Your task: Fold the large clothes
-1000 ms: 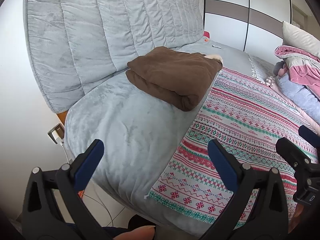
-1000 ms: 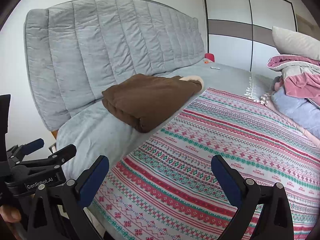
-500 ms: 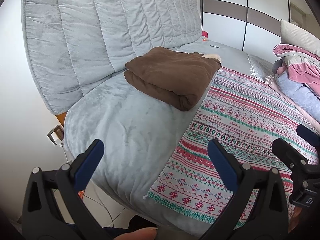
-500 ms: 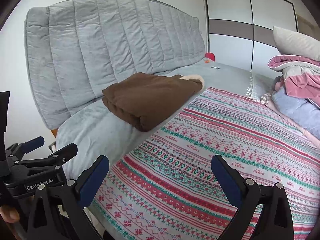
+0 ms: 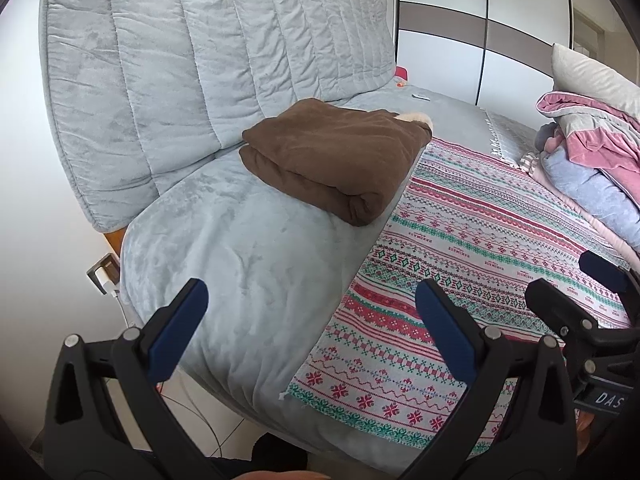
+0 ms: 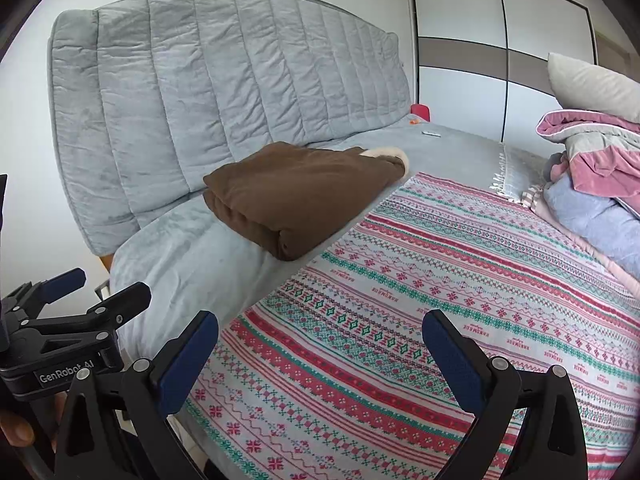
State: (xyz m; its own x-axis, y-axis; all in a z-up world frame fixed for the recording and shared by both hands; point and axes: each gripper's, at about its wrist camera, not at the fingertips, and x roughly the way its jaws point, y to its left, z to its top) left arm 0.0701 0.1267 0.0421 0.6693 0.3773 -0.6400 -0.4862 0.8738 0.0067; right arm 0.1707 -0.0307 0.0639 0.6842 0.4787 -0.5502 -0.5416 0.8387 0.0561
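both jaws wide on left gripper (image 5: 310, 312) and right gripper (image 6: 320, 344), empty over soft folded brown fleece (image 5: 336, 160), plush grey bedcover (image 5: 256, 264), flat patterned knit blanket (image 6: 440, 280).

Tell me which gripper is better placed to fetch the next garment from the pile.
Probably the right gripper: open and empty, it sits nearer the unfolded pile than the left gripper, which hangs over the grey cover's edge.
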